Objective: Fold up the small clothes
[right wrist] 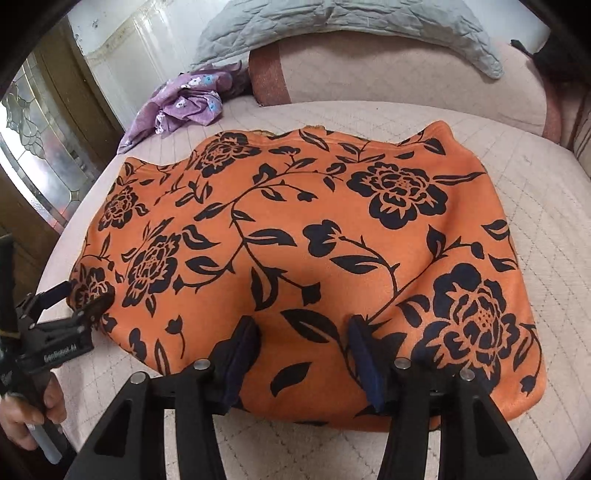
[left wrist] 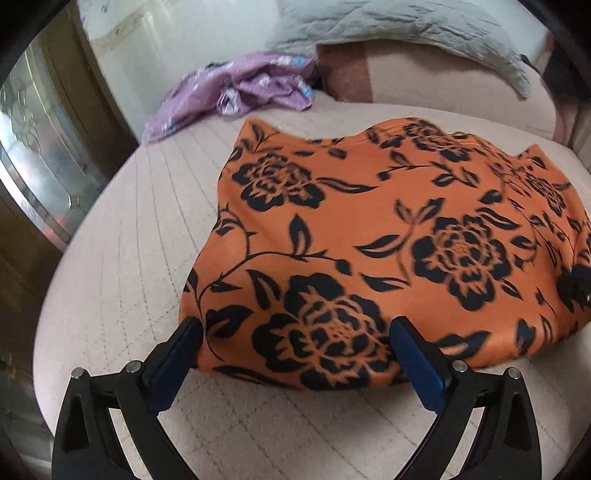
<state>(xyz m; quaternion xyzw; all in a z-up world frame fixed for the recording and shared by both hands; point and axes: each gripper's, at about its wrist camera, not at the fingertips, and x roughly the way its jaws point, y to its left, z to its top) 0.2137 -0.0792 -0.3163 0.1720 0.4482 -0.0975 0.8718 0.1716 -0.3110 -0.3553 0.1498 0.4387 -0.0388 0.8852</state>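
Both grippers, left (left wrist: 295, 328) and right (right wrist: 303, 328), stand open and empty over the near edge of the orange garment (right wrist: 295, 229), whose long axis runs crosswise.

A pale pink quilted bed cover (right wrist: 517, 206) carries an orange garment with black flower print (right wrist: 295, 236) spread flat, a crumpled purple floral cloth (right wrist: 184, 105) near the far left edge, and a grey quilted pillow (right wrist: 332, 26) farther back
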